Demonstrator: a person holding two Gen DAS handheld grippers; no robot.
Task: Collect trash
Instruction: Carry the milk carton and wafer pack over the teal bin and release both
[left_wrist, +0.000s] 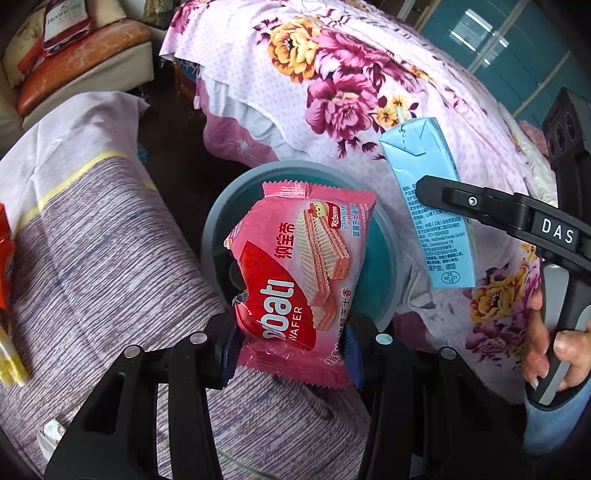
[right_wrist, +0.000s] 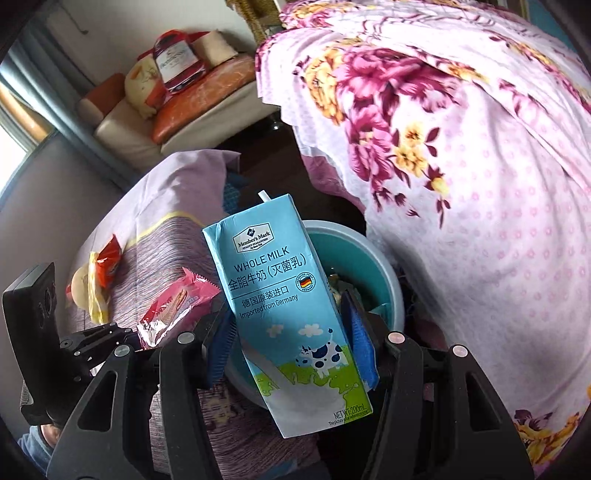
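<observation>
A bedroom is shown, with a striped purple bedspread (left_wrist: 92, 258) on one side and a pink flowered sheet (left_wrist: 351, 85) on the other, a dark gap lying between them. In that gap a grey bin with a teal inside (right_wrist: 369, 254) is seen, its rim close to both cloths.

A pink strawberry wafer packet (left_wrist: 295, 273) is pinched at its lower end by the left gripper (left_wrist: 291, 350), the blue pads being pressed against both sides of the wrapper. The packet is held tilted above the bin's mouth. A light blue whole-milk carton (right_wrist: 288, 310), with a white straw (right_wrist: 263, 195) standing out of its top, is clamped across its lower half by the right gripper (right_wrist: 291, 343); it is held almost upright over the near edge of the bin. In the left wrist view the same carton is seen beside the wafer packet, apart from it, and part of a hand (left_wrist: 554, 343) is wrapped around the right tool's handle.

More wrappers (right_wrist: 99, 280), red and yellow, are left lying on the striped bedspread. Farther back, a cream sofa with orange cushions (right_wrist: 192, 96) is visible, a red bag (right_wrist: 177, 62) resting on it.
</observation>
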